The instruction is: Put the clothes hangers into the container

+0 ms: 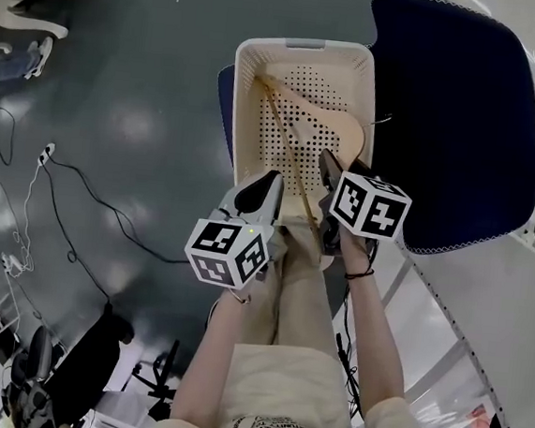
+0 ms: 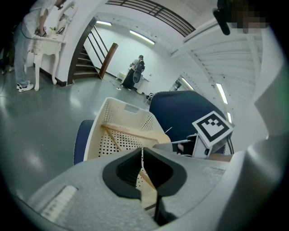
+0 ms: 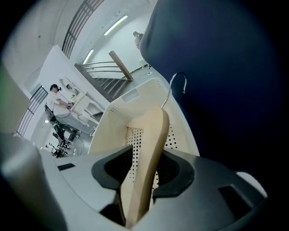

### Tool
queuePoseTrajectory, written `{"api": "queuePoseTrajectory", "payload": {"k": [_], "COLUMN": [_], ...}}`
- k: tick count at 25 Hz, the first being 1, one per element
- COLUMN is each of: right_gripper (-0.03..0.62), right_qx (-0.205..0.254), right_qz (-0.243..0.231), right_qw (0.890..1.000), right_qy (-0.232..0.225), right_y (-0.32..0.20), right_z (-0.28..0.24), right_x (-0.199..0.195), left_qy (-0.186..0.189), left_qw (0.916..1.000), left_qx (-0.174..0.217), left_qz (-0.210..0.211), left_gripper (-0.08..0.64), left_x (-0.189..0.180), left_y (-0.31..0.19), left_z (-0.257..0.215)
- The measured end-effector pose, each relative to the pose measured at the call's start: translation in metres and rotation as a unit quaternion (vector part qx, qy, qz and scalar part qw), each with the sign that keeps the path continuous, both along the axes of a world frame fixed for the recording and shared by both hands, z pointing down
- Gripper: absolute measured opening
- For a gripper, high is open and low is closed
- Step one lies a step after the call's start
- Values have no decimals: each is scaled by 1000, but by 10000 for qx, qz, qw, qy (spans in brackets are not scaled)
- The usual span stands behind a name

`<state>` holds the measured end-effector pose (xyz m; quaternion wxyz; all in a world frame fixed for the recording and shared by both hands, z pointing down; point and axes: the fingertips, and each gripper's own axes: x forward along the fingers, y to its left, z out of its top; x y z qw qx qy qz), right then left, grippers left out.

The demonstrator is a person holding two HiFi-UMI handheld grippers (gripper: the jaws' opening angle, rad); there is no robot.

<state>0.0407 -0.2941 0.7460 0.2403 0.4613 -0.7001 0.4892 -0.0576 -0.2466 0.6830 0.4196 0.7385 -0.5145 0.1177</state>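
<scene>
A cream perforated basket stands on a blue seat in front of me. Inside it lies a wooden clothes hanger with a thin cross bar that runs to the far left corner. My right gripper is at the basket's near rim. In the right gripper view the hanger's broad shoulder stands between the jaws of the right gripper, with a gap at the left pad, so it is open. The hanger's metal hook points up. My left gripper is shut beside the bar.
A large dark blue chair sits to the right of the basket. Cables trail over the grey floor on the left. An office chair base is at the lower left. A person works at a white table far off.
</scene>
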Motion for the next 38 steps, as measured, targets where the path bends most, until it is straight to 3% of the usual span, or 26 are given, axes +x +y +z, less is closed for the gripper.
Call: {"api": "queuePoseTrajectory", "payload": {"k": [6, 11, 27, 33, 38], "right_gripper": [181, 196, 212, 118, 47], "right_qx": [-189, -39, 184, 627, 987], "right_qz": [70, 62, 651, 320, -226], "right_qw": [9997, 9988, 9954, 9956, 9926], "right_qy": [152, 477, 677, 612, 673], "right_y": [13, 15, 26, 27, 33], "right_z": [8, 0, -21, -64, -101], "right_x": [-3, 1, 21, 19, 14], "left_qy": [5, 21, -106, -102, -106], "left_qw": [10000, 10000, 9997, 9990, 9971], "left_qx": [-15, -44, 158, 380, 629], "left_qz": [8, 13, 125, 218, 415], "left_gripper": [28, 28, 28, 28, 28], "left_x": [1, 0, -9, -9, -5], "left_y": [0, 3, 7, 11, 19], "left_z": [0, -5, -23, -58, -93]}}
